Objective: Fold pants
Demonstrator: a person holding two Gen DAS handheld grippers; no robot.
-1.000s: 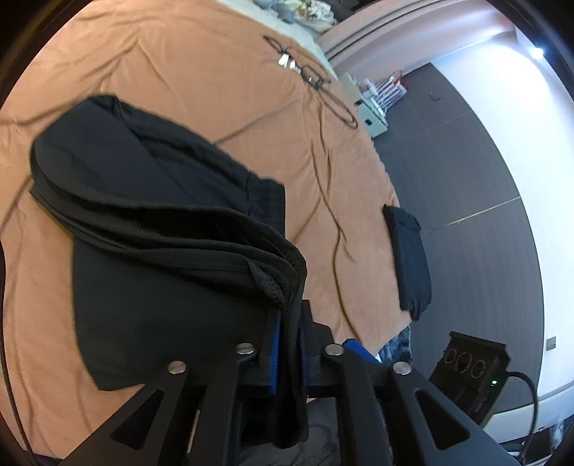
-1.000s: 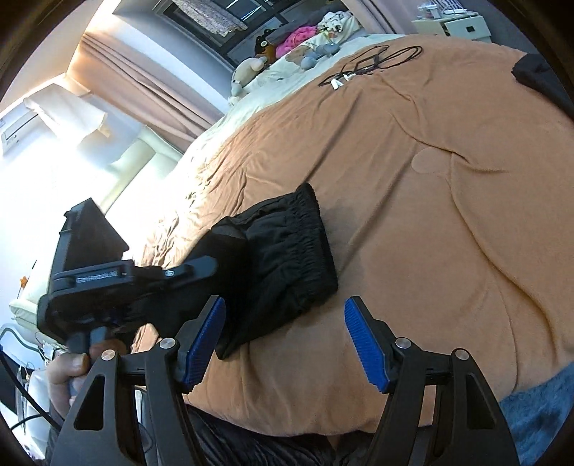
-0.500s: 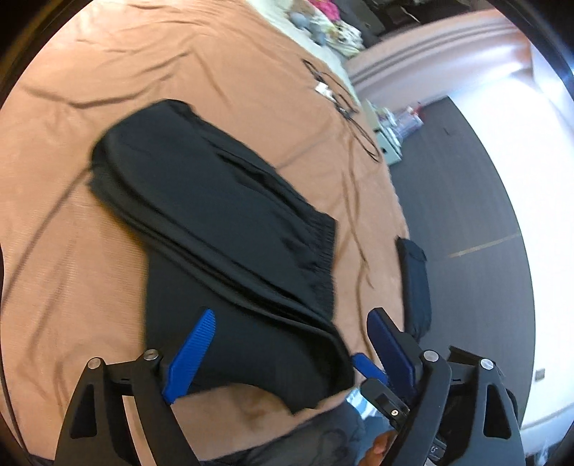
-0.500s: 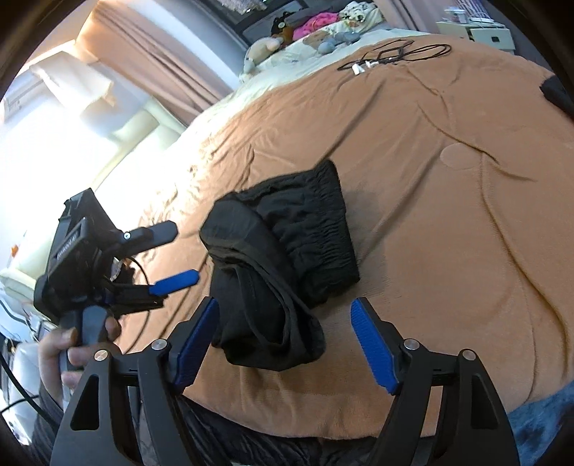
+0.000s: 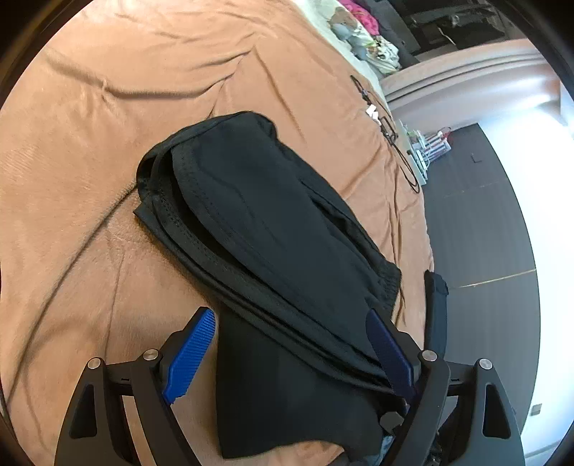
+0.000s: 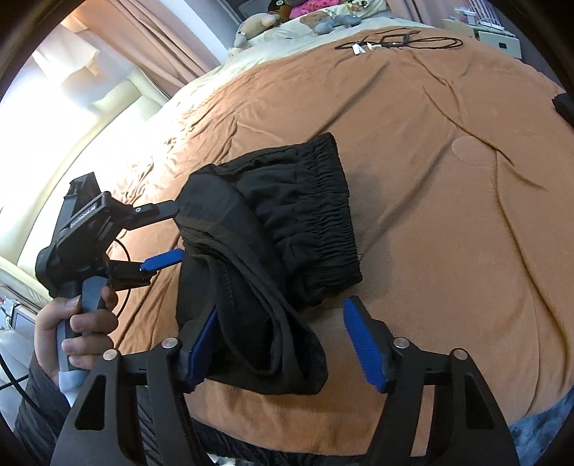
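Observation:
The black pants (image 5: 272,258) lie folded in a thick bundle on the brown blanket (image 5: 107,107). In the right wrist view the bundle (image 6: 272,243) shows its gathered waistband at the far right. My left gripper (image 5: 290,344) is open, its blue pads on either side of the bundle's near end. It also shows in the right wrist view (image 6: 161,236), open at the bundle's left edge. My right gripper (image 6: 283,344) is open, with the bundle's near fold between its pads.
A second dark folded garment (image 5: 436,308) lies at the bed's right edge. Black cables with white plugs (image 6: 394,41) lie on the far blanket. Stuffed toys (image 6: 251,28) sit at the head of the bed. Dark floor (image 5: 477,233) lies beyond the right edge.
My left gripper has let go of the pants' edge, opened, and now straddles the dropped bundle. My right gripper has moved in over the bundle's near fold, still open.

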